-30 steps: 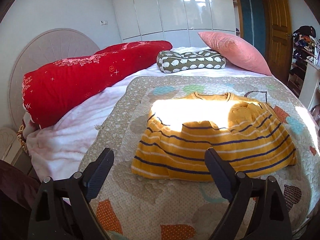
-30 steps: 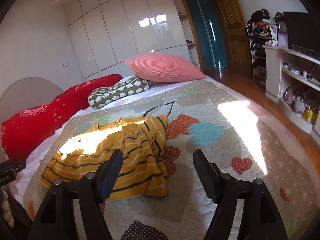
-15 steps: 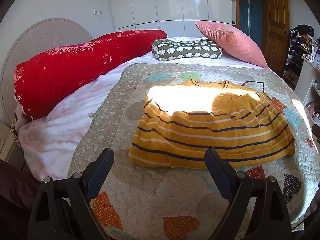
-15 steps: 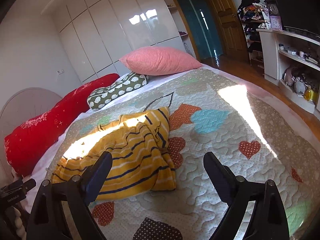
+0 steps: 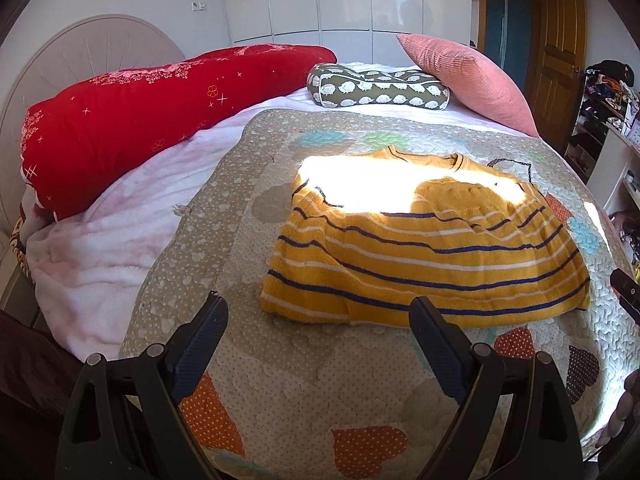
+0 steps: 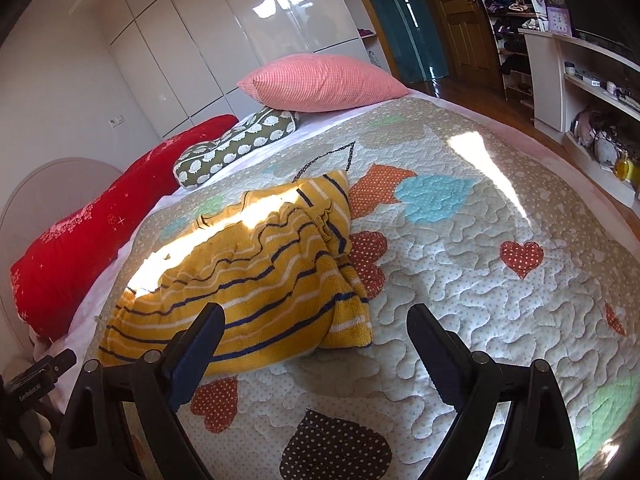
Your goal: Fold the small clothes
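A small yellow sweater with navy and white stripes [image 5: 432,248] lies on the quilt, its sleeves folded in over the body, collar toward the far side. It also shows in the right wrist view [image 6: 256,280], with one folded side edge at its right. My left gripper [image 5: 318,322] is open and empty, hovering over the quilt just short of the sweater's hem. My right gripper [image 6: 316,330] is open and empty, above the sweater's near right corner. The tip of the other gripper shows at the right edge of the left wrist view.
The patchwork quilt [image 5: 320,400] covers a round bed [image 6: 480,280]. A long red bolster [image 5: 140,120], a green patterned pillow [image 5: 376,90] and a pink cushion [image 5: 468,76] lie along the far side. White shelves [image 6: 592,92] stand right of the bed.
Both grippers have drawn back and risen a little from the sweater, staying open. The sweater has not moved.
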`<action>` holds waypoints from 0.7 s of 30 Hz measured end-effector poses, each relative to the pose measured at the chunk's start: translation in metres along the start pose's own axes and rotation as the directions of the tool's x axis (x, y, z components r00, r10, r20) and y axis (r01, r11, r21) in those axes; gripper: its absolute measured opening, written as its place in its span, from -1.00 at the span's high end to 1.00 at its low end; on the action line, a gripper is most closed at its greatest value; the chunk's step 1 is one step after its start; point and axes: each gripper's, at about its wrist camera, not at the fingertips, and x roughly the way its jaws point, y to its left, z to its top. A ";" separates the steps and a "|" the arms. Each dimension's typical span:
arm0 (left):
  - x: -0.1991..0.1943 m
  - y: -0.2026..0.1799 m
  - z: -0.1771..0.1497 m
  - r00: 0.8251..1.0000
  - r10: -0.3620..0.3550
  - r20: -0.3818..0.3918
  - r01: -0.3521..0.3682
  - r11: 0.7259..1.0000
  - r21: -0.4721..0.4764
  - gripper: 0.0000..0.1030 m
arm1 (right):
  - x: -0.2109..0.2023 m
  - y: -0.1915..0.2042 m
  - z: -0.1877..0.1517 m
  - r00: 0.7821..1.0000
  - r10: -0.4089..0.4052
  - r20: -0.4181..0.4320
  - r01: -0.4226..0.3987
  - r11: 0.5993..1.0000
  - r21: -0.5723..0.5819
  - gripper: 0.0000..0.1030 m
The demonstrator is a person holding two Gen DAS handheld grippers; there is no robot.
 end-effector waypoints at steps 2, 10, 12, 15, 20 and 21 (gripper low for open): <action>0.001 0.001 -0.001 1.000 -0.002 -0.001 0.002 1.000 -0.001 -0.77 | 0.002 -0.001 -0.001 1.000 -0.005 -0.010 0.005 1.000 0.009 -0.84; 0.008 0.008 -0.004 1.000 -0.017 -0.020 0.017 1.000 -0.022 -0.77 | 0.007 0.005 -0.006 0.999 -0.006 -0.042 0.006 1.000 0.002 -0.84; 0.010 0.010 -0.005 0.999 -0.020 -0.026 0.019 0.999 -0.029 -0.77 | 0.009 0.009 -0.007 0.999 -0.008 -0.048 0.007 1.000 -0.006 -0.84; 0.014 0.014 -0.006 0.999 -0.027 -0.036 0.026 0.999 -0.040 -0.77 | 0.013 0.013 -0.009 0.998 -0.009 -0.061 0.009 1.000 -0.012 -0.84; 0.020 0.022 -0.010 0.998 -0.034 -0.047 0.031 0.998 -0.057 -0.77 | 0.020 0.022 -0.013 0.997 -0.015 -0.082 0.013 1.000 -0.024 -0.84; 0.022 0.024 -0.010 0.998 -0.036 -0.049 0.033 0.998 -0.062 -0.77 | 0.021 0.024 -0.013 0.996 -0.016 -0.085 0.014 0.999 -0.028 -0.84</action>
